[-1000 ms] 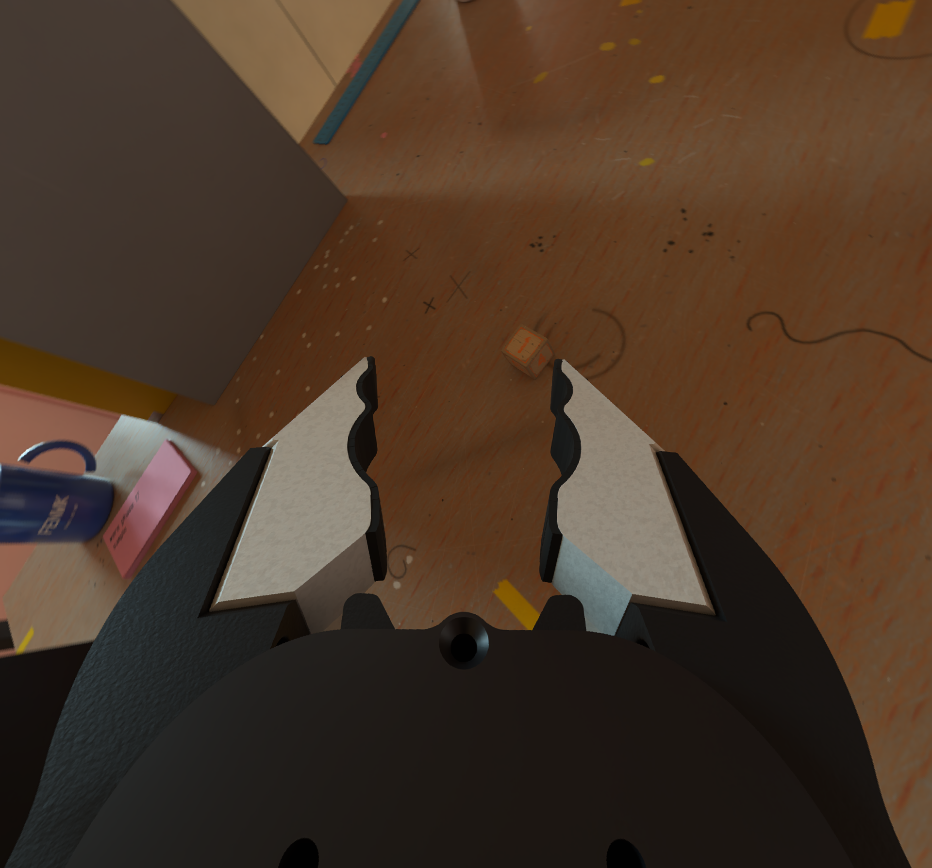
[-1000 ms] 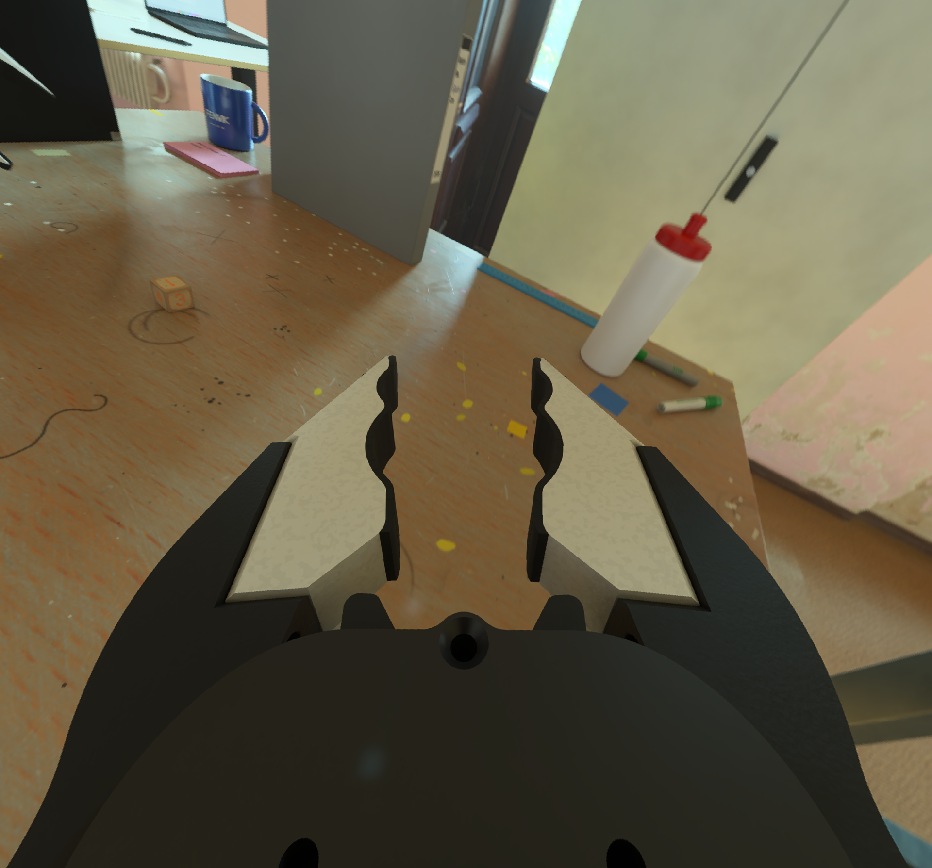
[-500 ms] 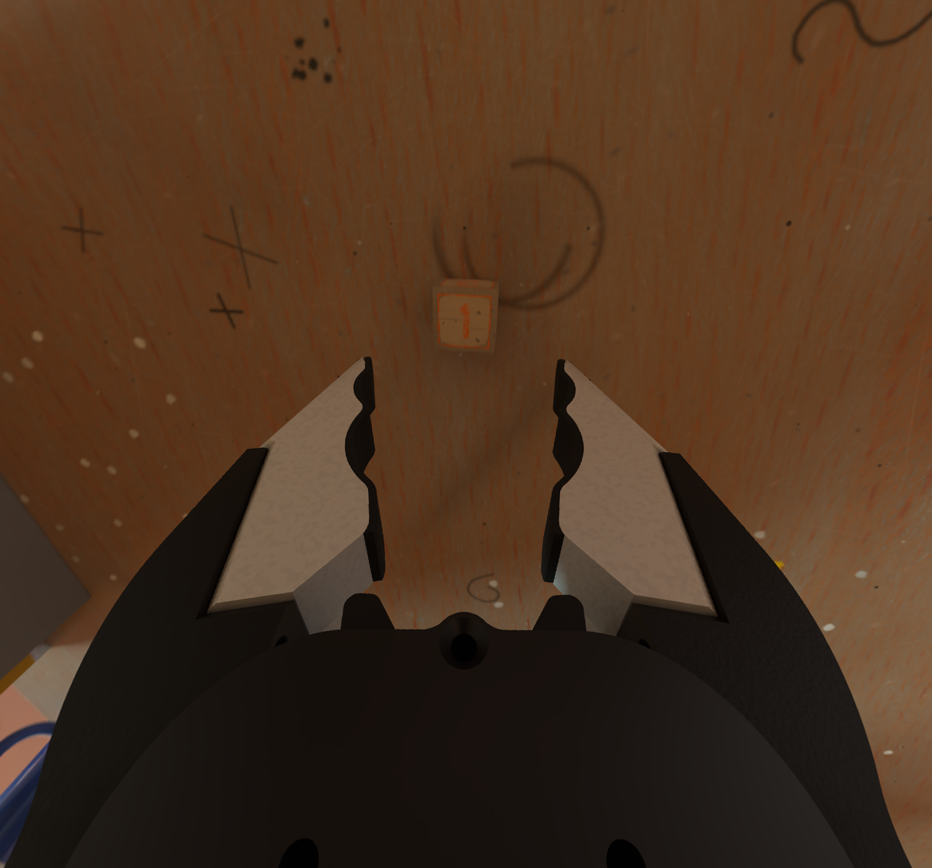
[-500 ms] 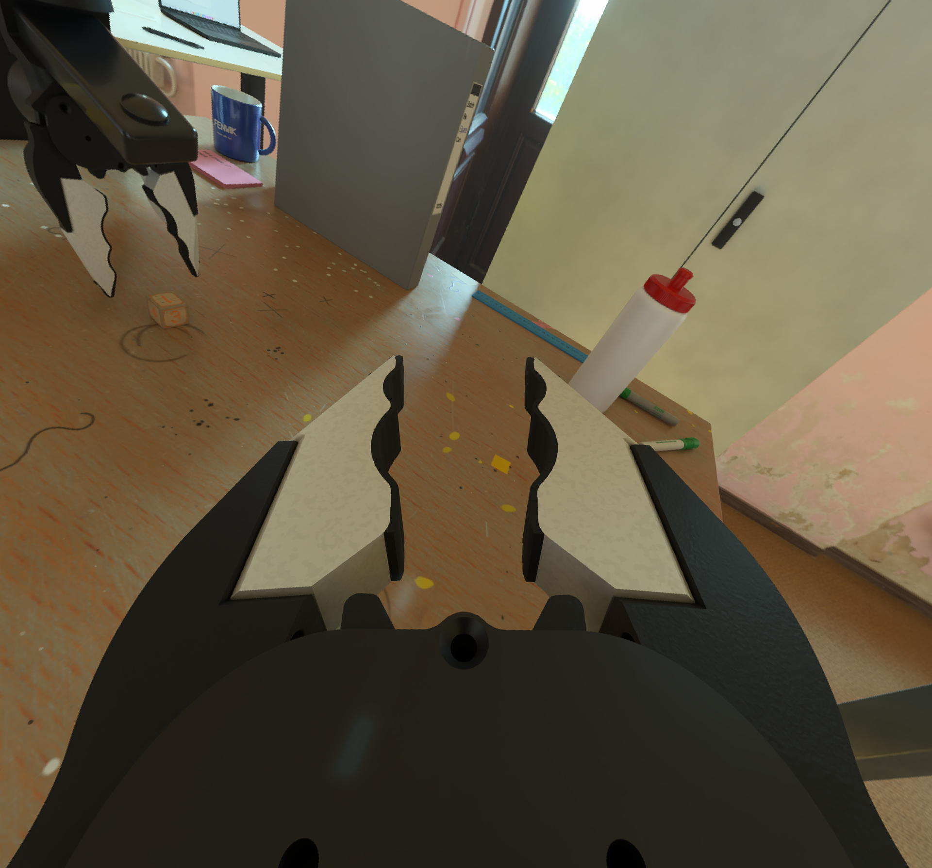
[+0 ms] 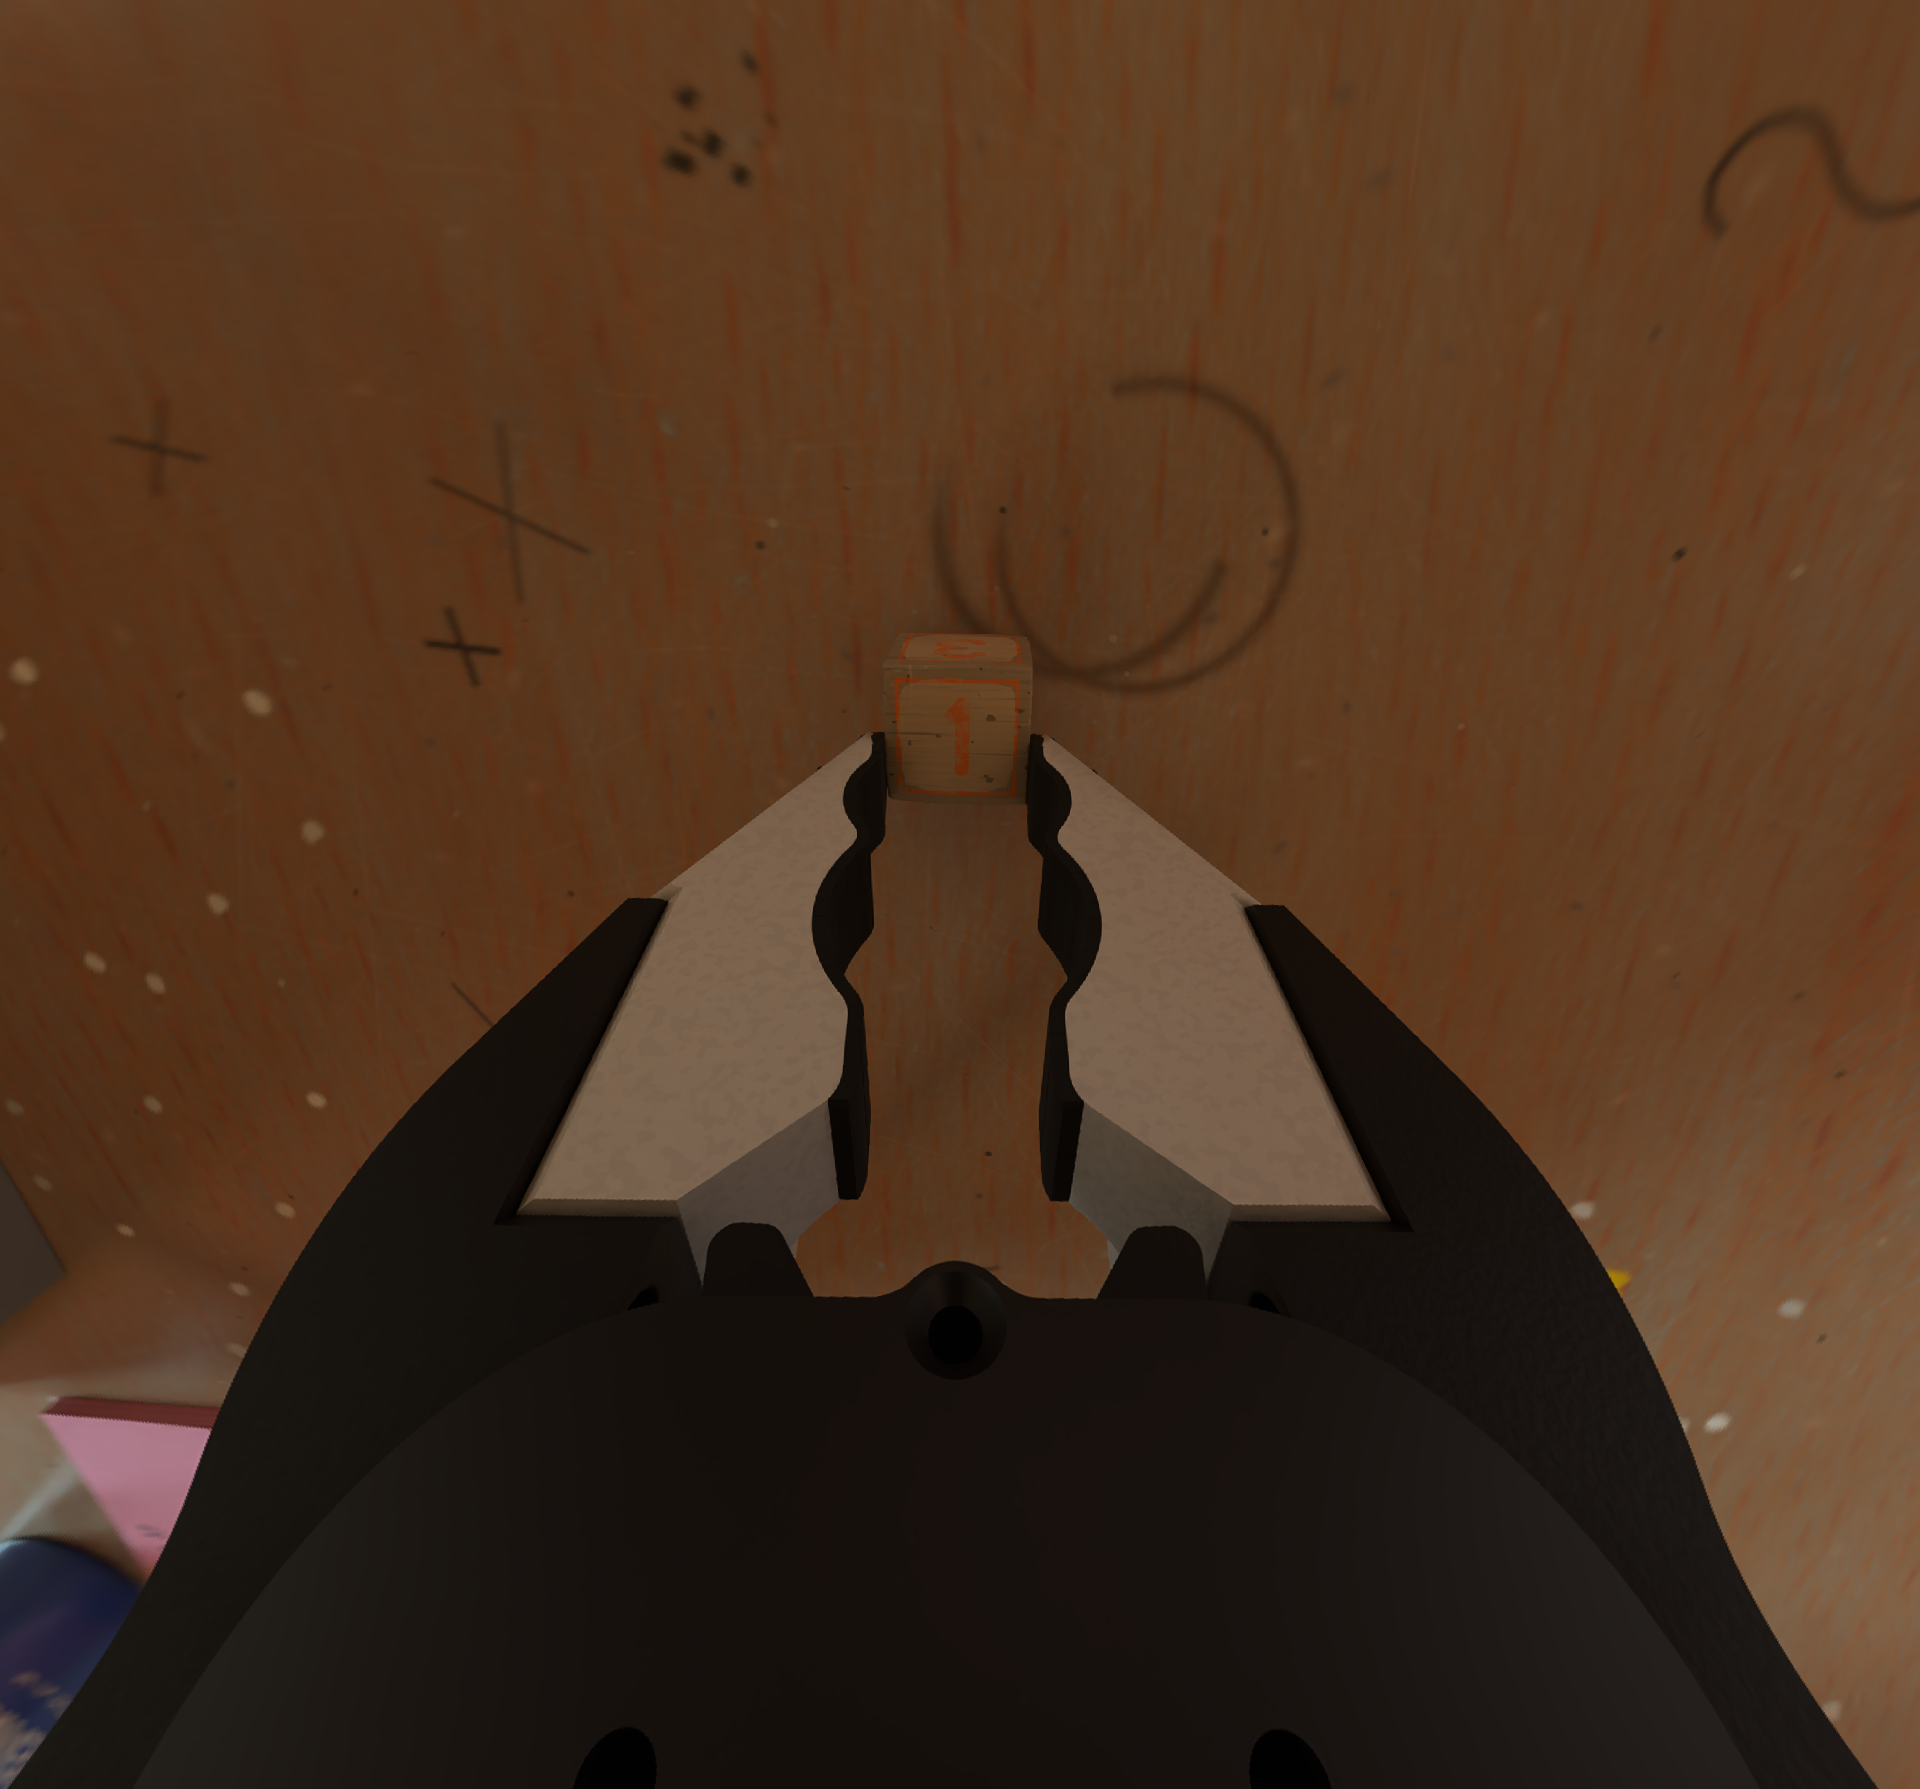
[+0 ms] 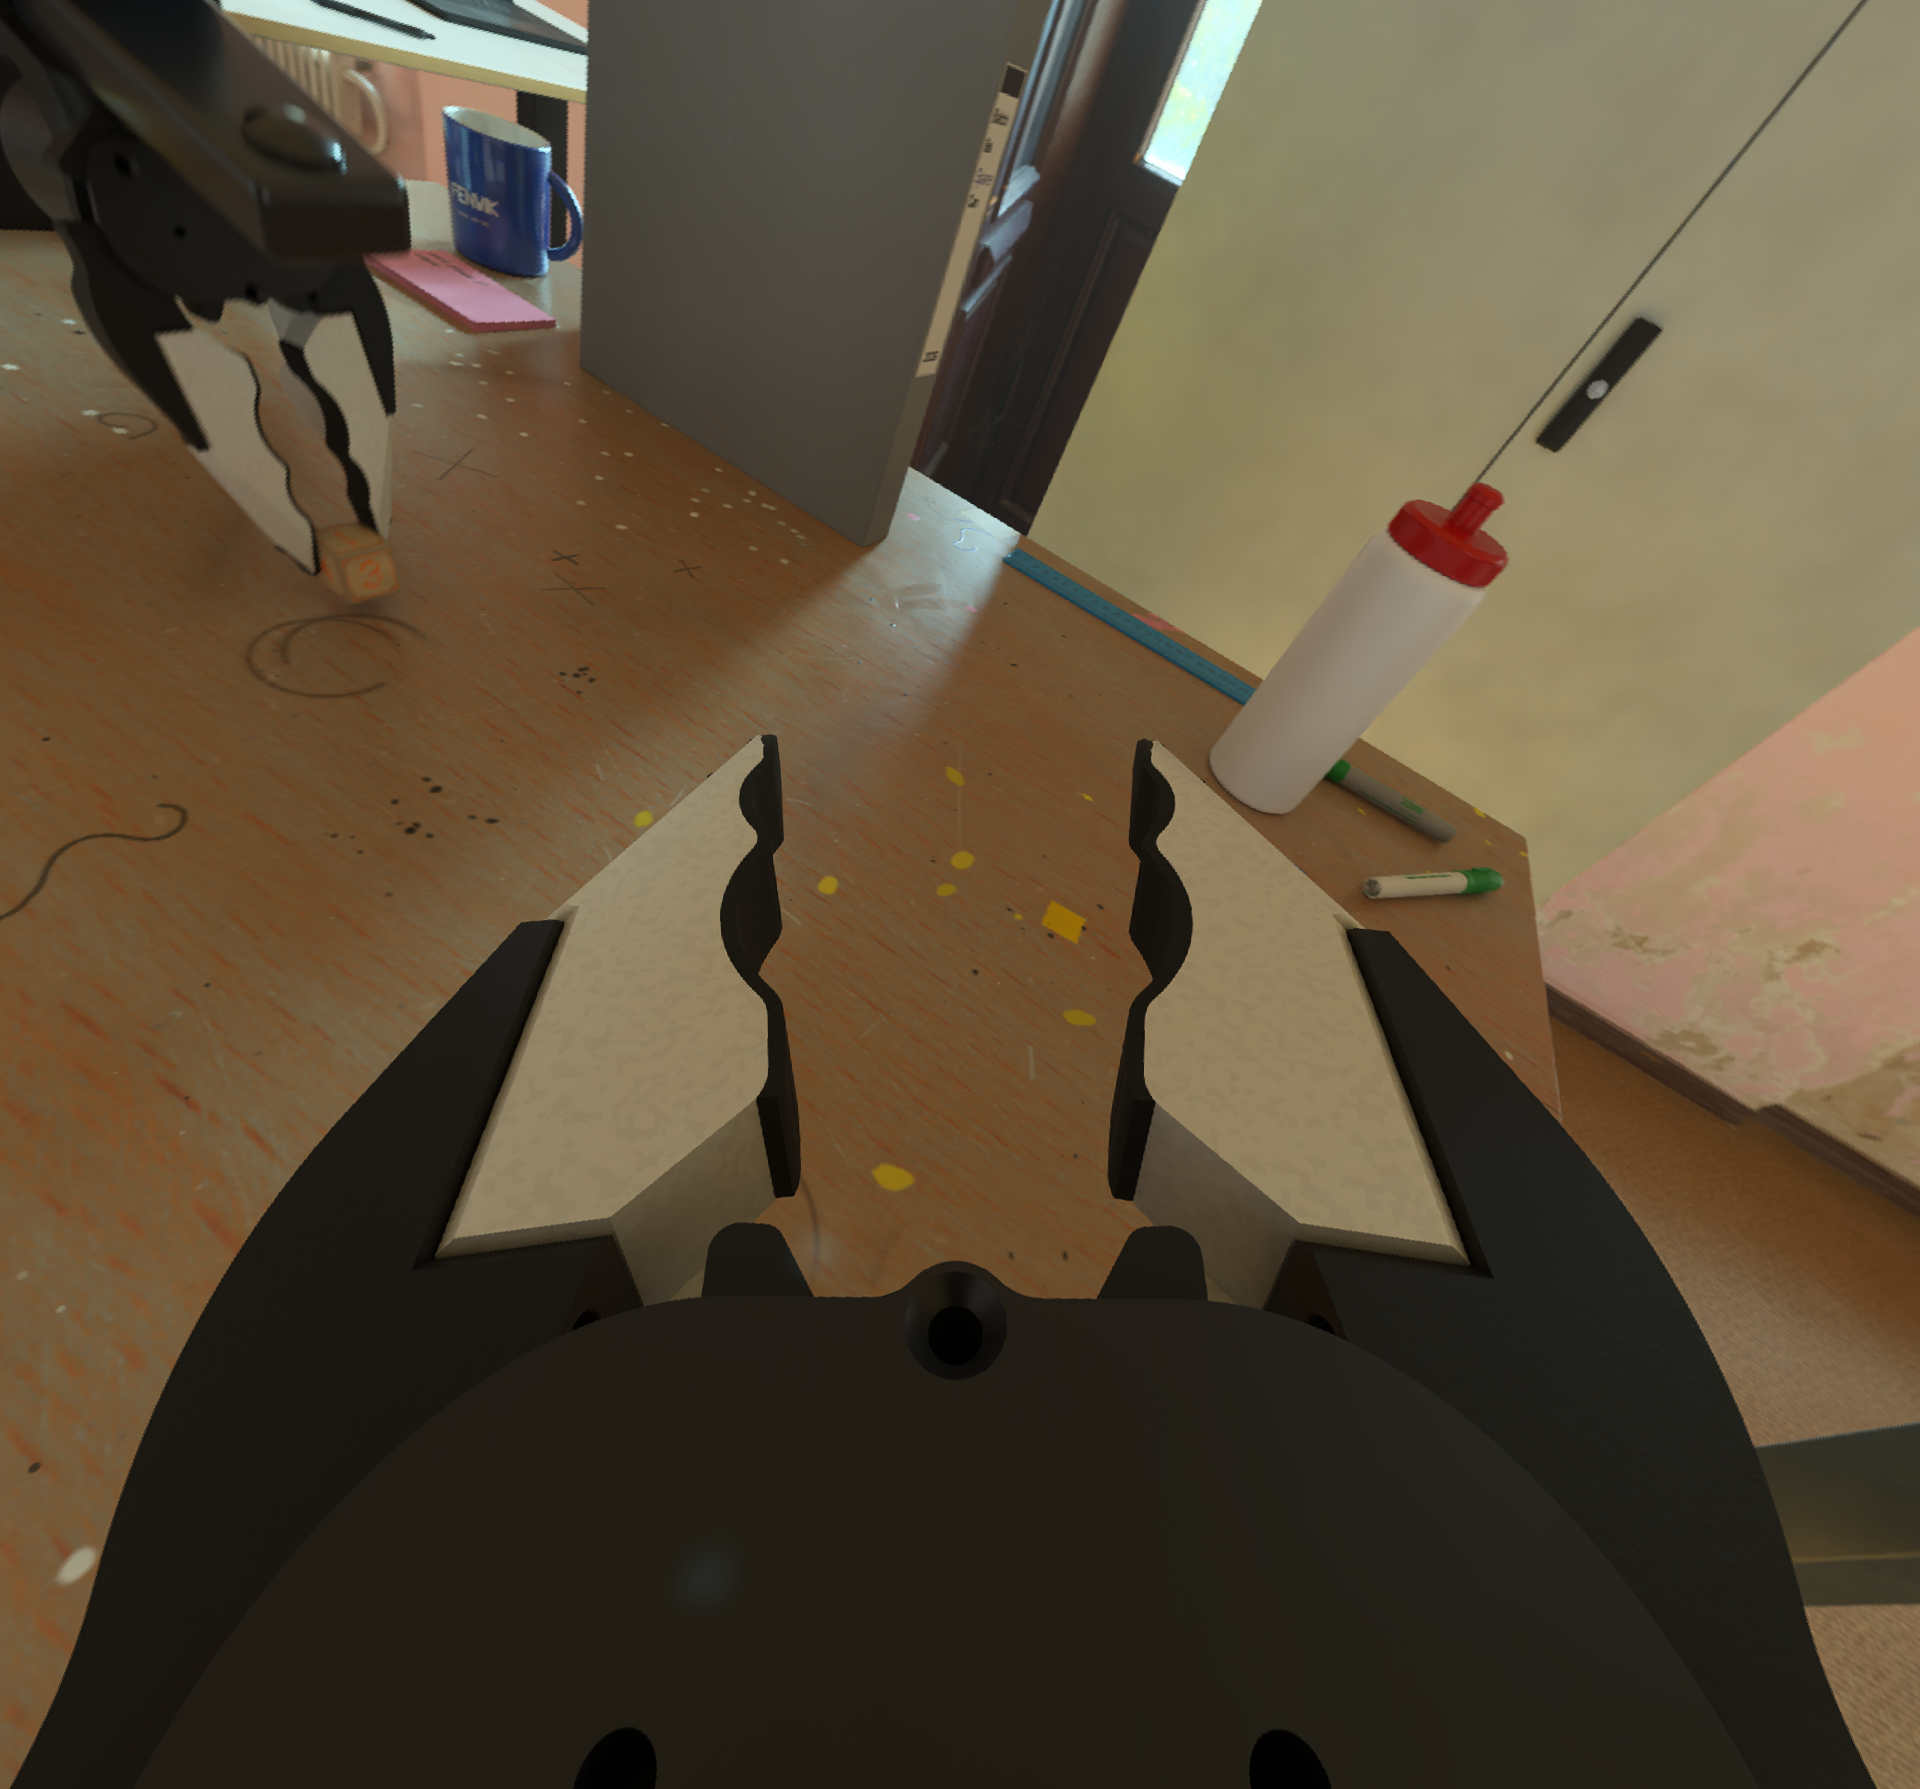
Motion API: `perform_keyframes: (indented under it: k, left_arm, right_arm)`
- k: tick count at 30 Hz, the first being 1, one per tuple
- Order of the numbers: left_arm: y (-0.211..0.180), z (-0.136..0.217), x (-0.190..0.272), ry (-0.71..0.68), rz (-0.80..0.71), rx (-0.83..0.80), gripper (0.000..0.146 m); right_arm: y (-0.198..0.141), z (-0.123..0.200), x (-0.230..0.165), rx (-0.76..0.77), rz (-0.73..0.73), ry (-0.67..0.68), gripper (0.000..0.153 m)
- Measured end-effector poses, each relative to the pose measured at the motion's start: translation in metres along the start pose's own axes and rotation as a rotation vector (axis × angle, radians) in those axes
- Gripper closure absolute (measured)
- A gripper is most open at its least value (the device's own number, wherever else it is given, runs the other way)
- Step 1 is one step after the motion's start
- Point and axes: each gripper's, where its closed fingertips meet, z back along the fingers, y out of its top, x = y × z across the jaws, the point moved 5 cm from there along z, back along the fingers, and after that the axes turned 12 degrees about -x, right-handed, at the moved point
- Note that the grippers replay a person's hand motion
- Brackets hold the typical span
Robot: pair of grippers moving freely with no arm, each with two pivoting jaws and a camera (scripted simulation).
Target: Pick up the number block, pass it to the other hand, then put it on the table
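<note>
The wooden table (image 6: 727,804) spreads under both claws. The right gripper (image 6: 954,763) hovers near, fingers spread and empty. Far left, the left gripper (image 5: 956,752) pinches the number block (image 5: 956,740) at its fingertips, just above the table.

Scribbled table (image 6: 727,804): bottle (image 6: 1340,659), mug (image 6: 499,191)

The right gripper (image 6: 954,960) hung over the wooden table (image 6: 727,752) with its jaws spread and nothing between them. Far to its left, the left gripper (image 6: 338,534) pinched the number block (image 6: 358,570) at its fingertips (just above a pencilled ring). A white bottle (image 6: 1351,648) stood near the table's far edge.
</note>
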Motion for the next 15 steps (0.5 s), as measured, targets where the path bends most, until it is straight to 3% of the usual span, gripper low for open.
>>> perform_keyframes:
  k: [3, 9, 12, 15]
  left_arm:
    - [-0.003, 0.029, -0.002, -0.018, 0.139, 0.201, 0.120]
    - [-0.001, 0.139, 0.028, -0.368, 0.400, 1.070, 0.120]
    - [0.001, 0.171, 0.050, -0.604, 0.445, 1.298, 0.120]
    - [0.007, 0.186, 0.072, -0.749, 0.432, 1.417, 0.120]
  right_arm:
    - [0.004, -0.005, -0.012, 0.010, 0.027, 0.045, 0.086]
    - [0.034, -0.021, -0.066, 0.122, 0.189, 0.191, 0.084]
    - [0.061, -0.029, -0.098, 0.200, 0.326, 0.245, 0.082]
    - [0.092, -0.032, -0.129, 0.270, 0.470, 0.284, 0.080]
